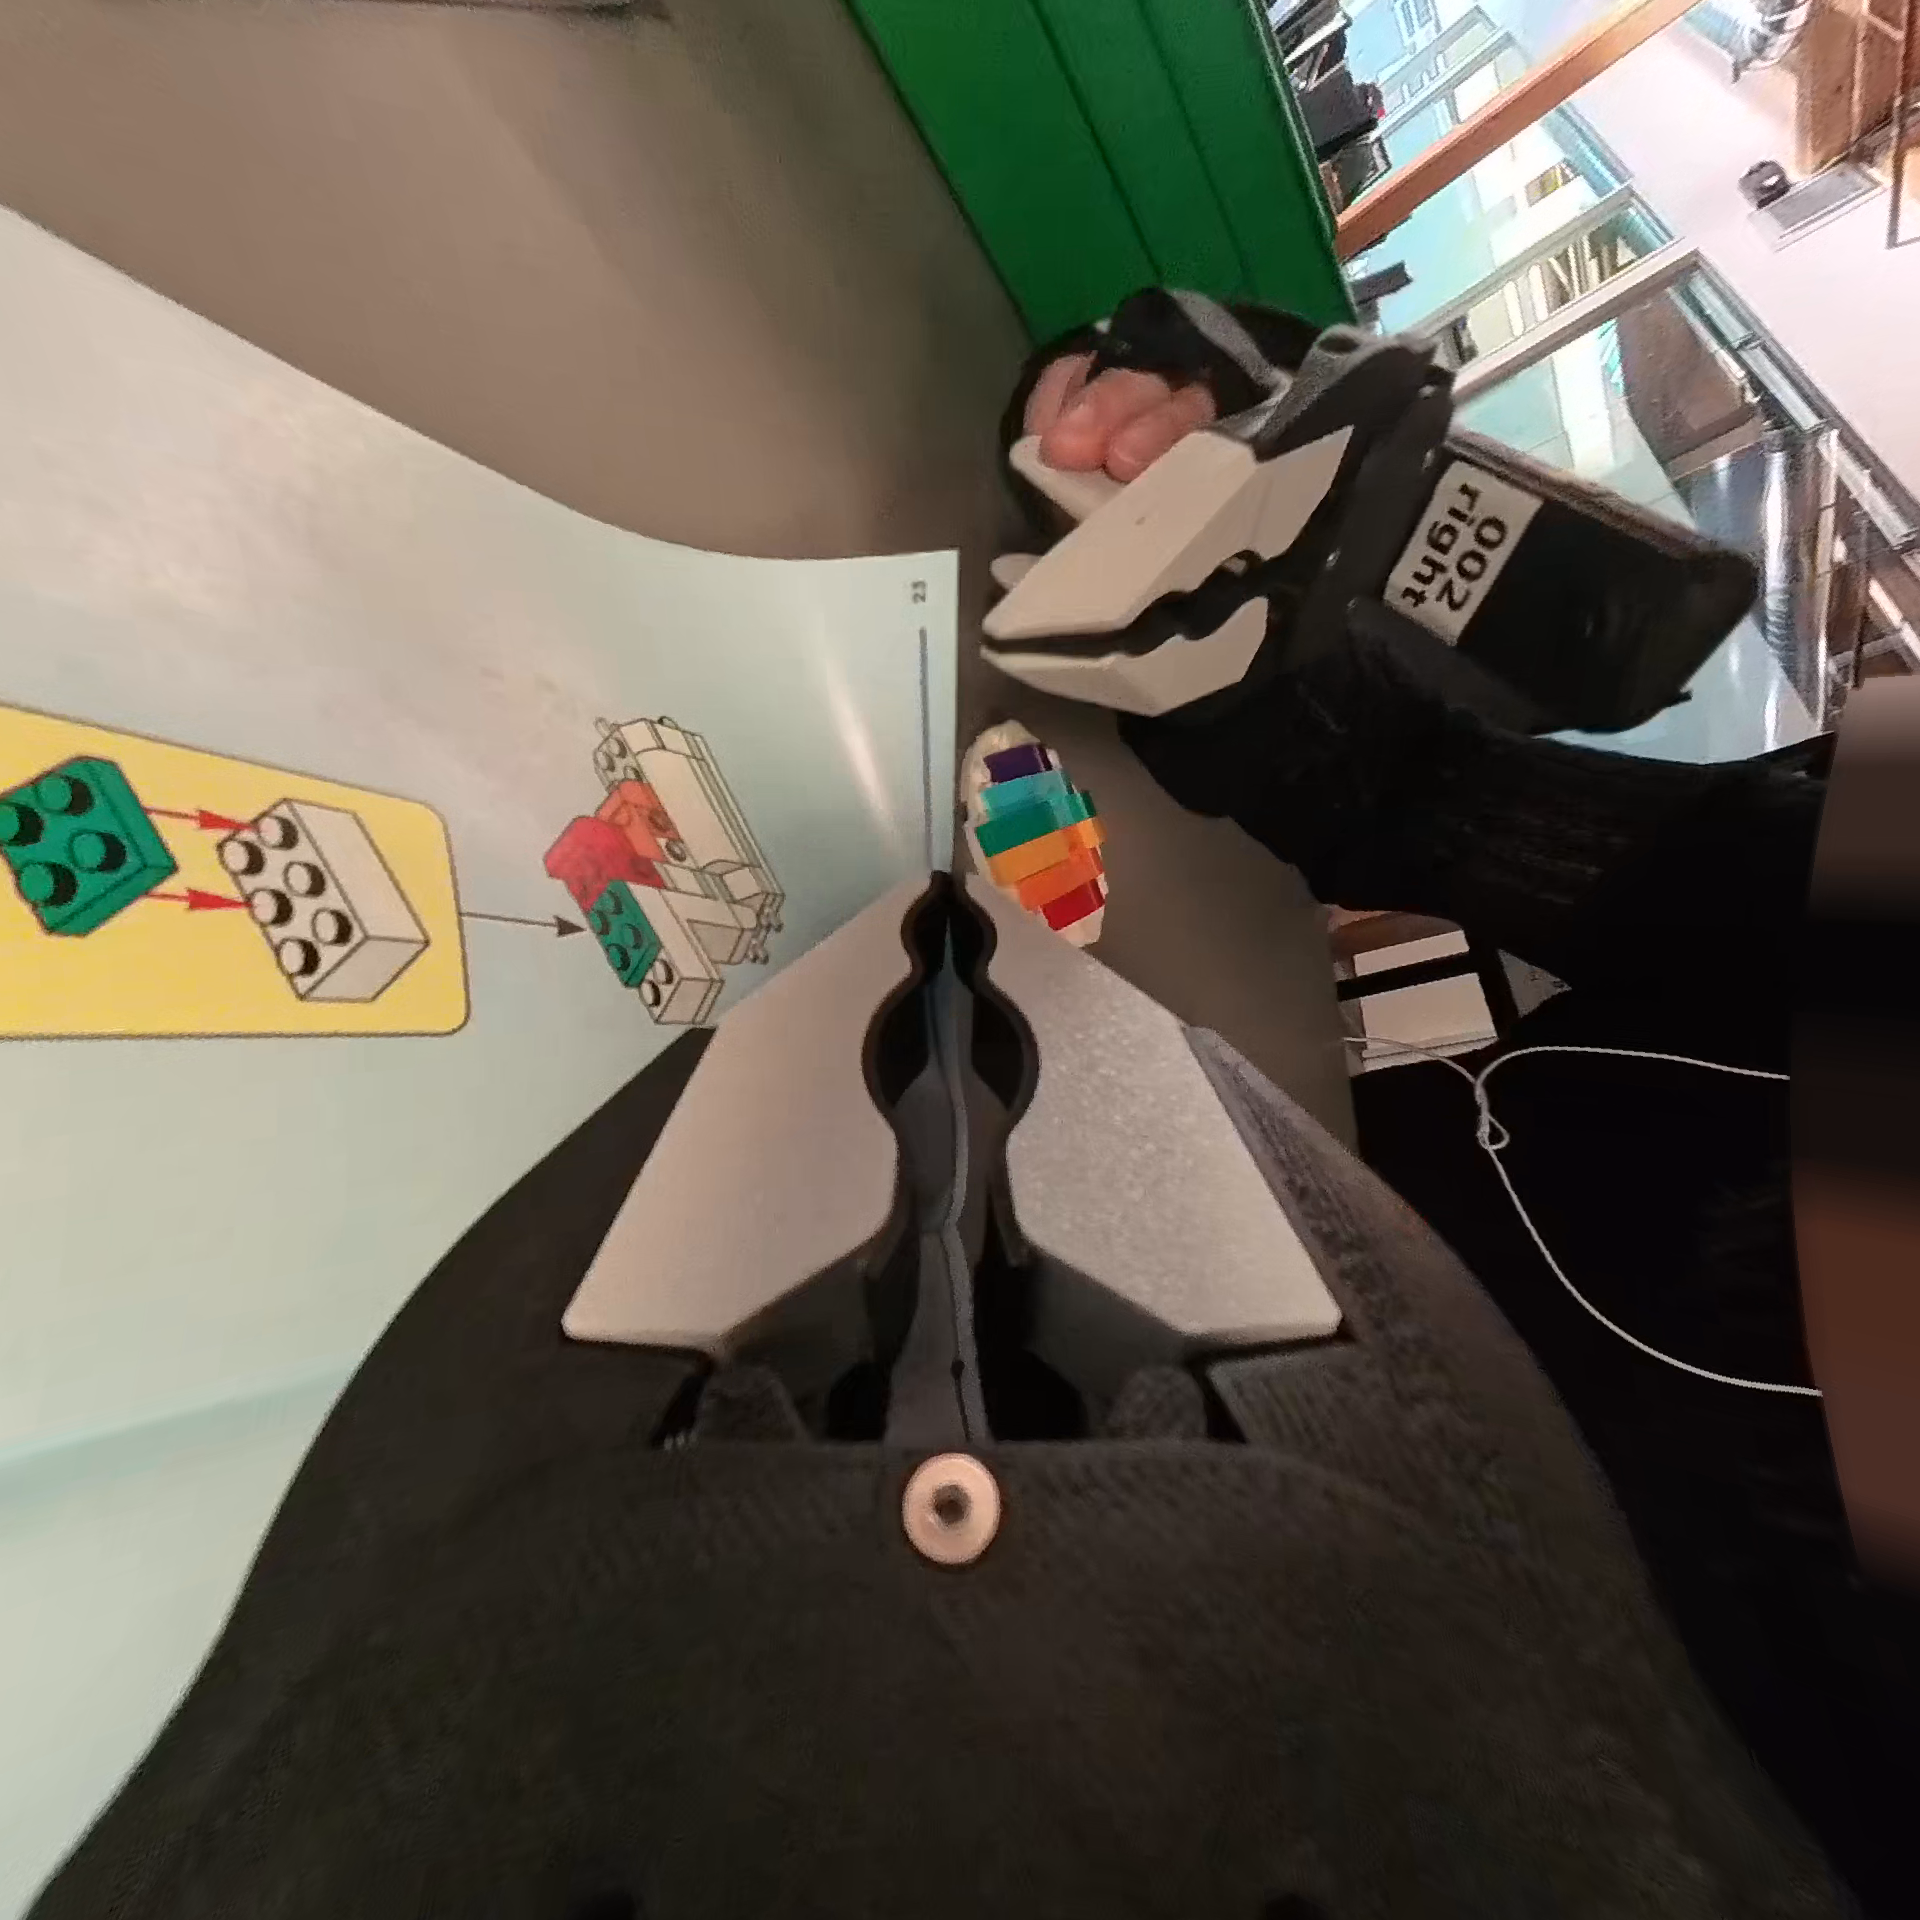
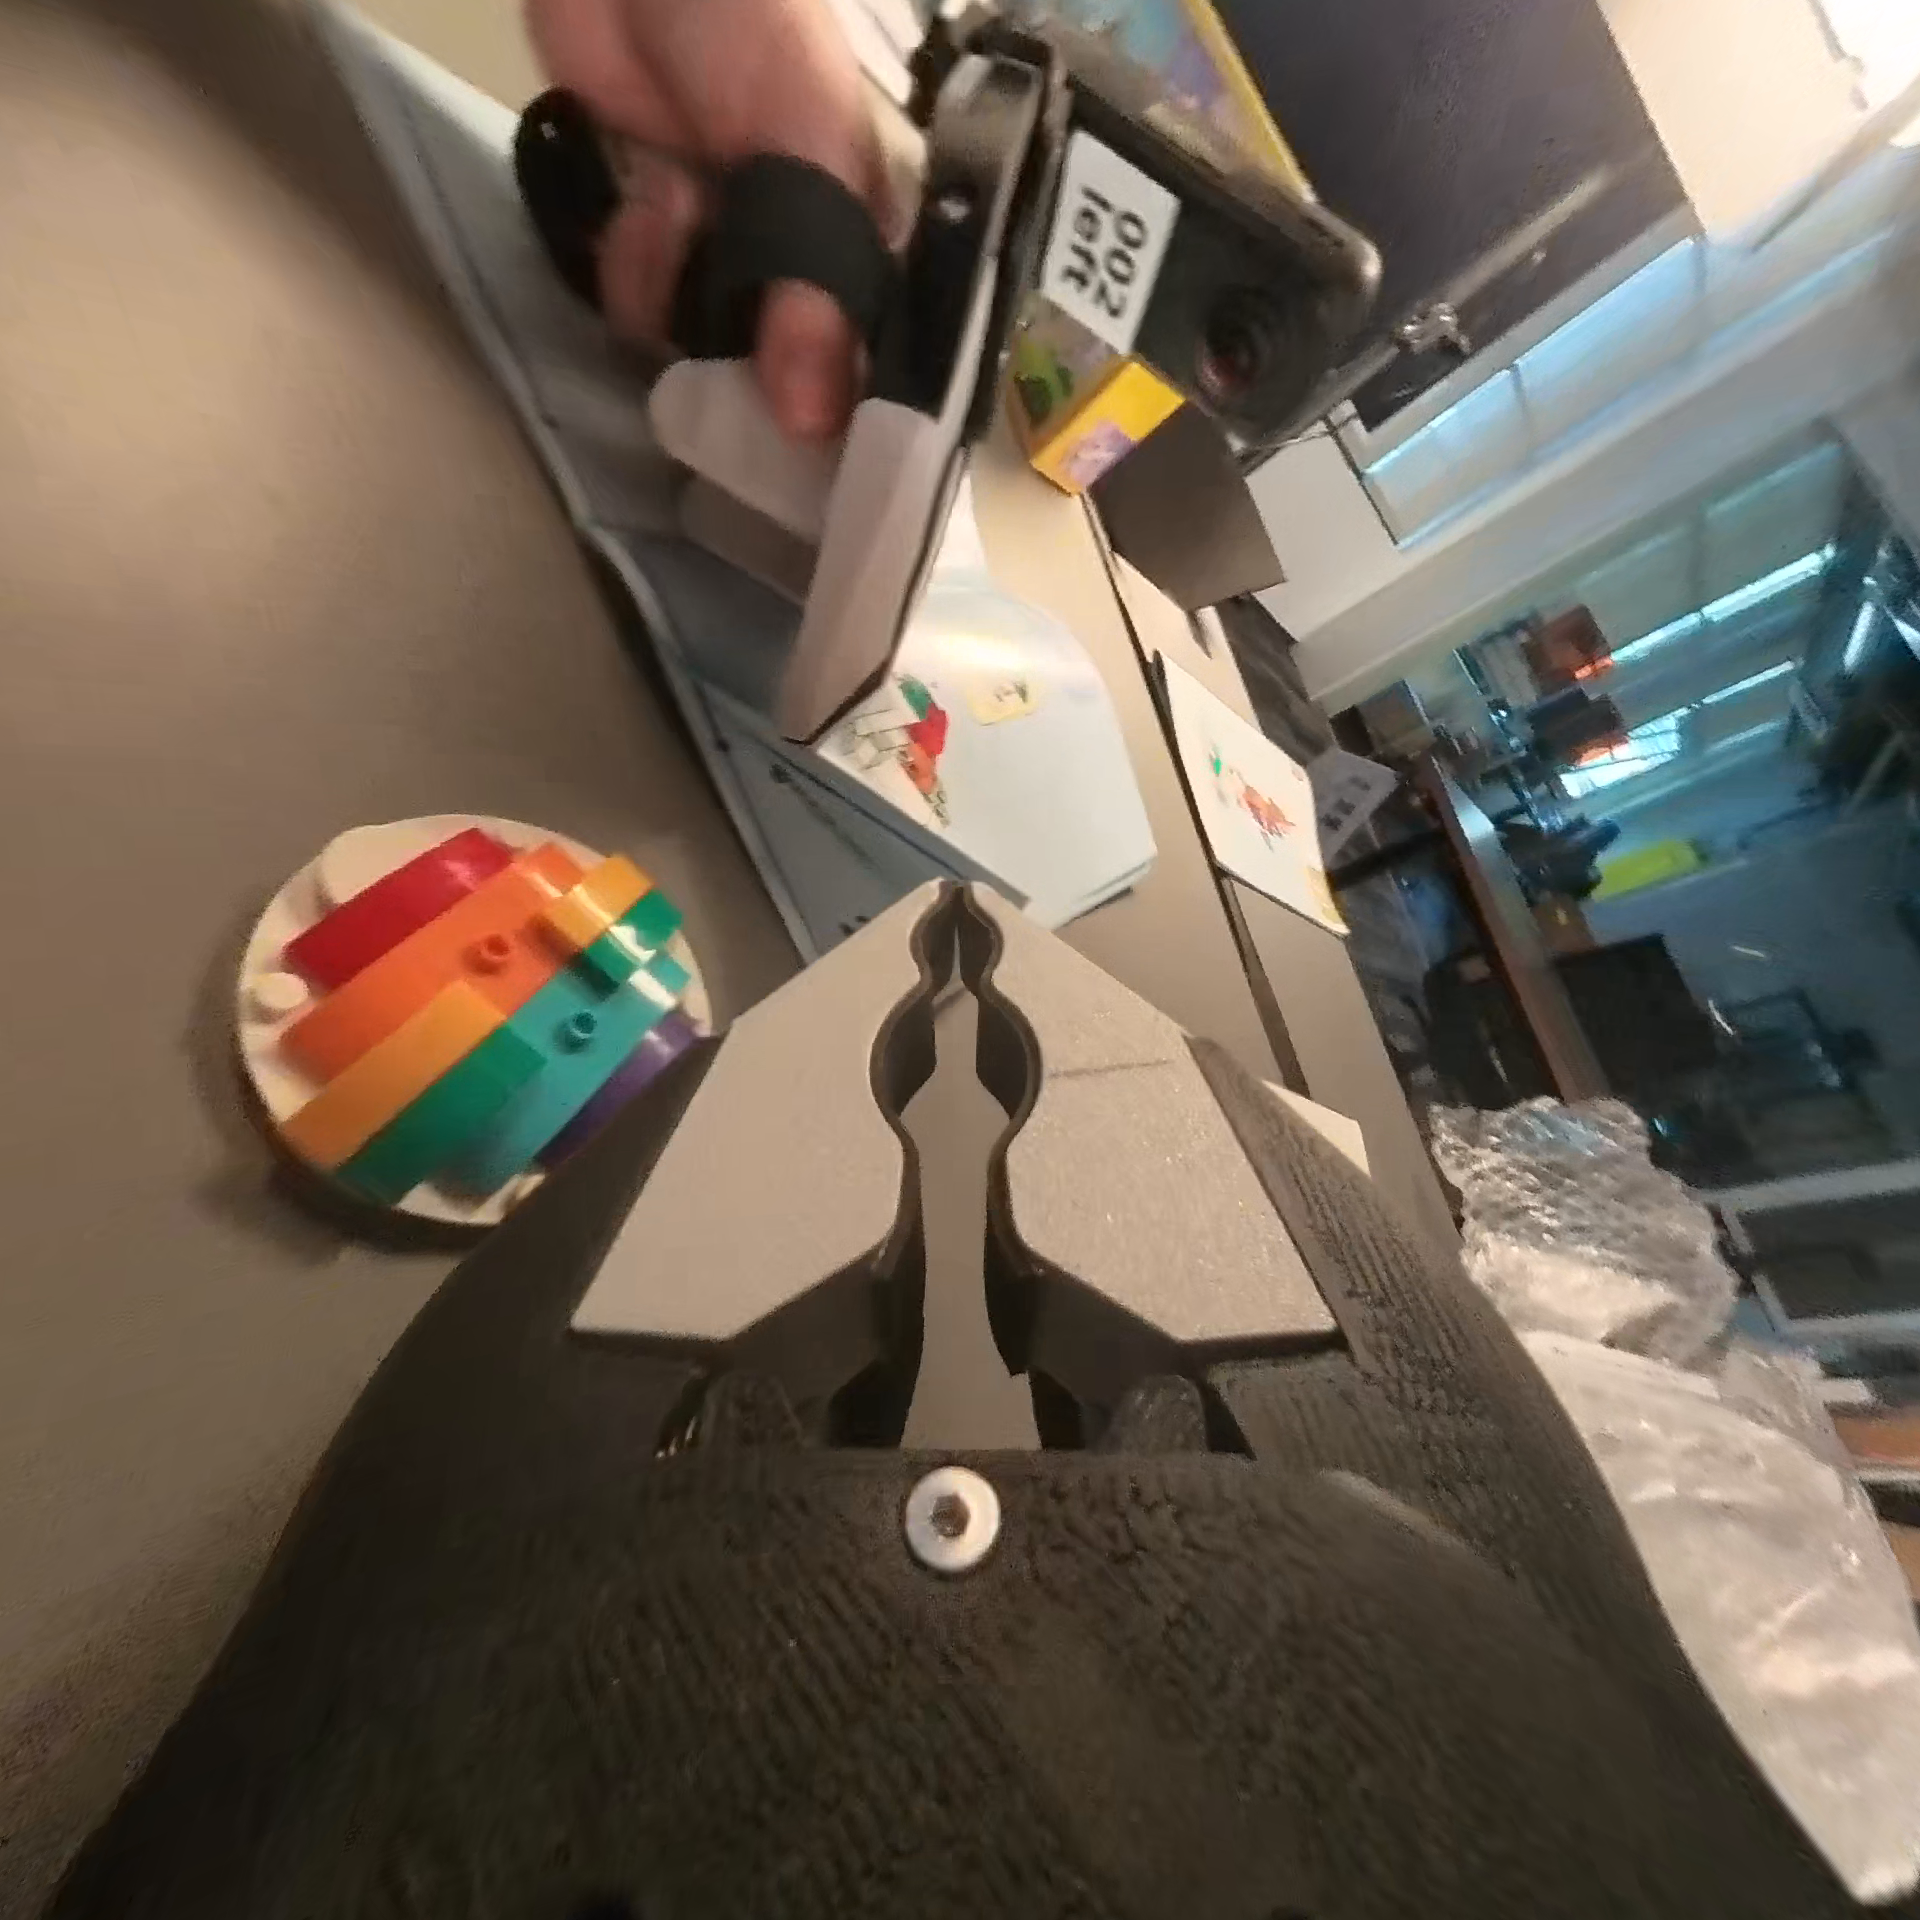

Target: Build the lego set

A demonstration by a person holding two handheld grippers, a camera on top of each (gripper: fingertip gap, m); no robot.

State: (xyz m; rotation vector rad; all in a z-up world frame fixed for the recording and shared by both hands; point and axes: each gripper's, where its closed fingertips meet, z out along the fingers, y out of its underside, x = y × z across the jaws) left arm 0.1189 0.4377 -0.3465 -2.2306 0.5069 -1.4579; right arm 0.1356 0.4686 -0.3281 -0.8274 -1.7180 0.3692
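A rainbow-striped lego model on a round white base lies on the grey-brown tabletop at centre left of the right wrist view, just beside the right gripper, whose white fingers meet at the tips with nothing between them. In the left wrist view the same model sits near mid-frame, just past the left gripper, its fingers pressed together on the edge of the pale blue instruction booklet page. A small yellow cardboard box stands at upper centre.
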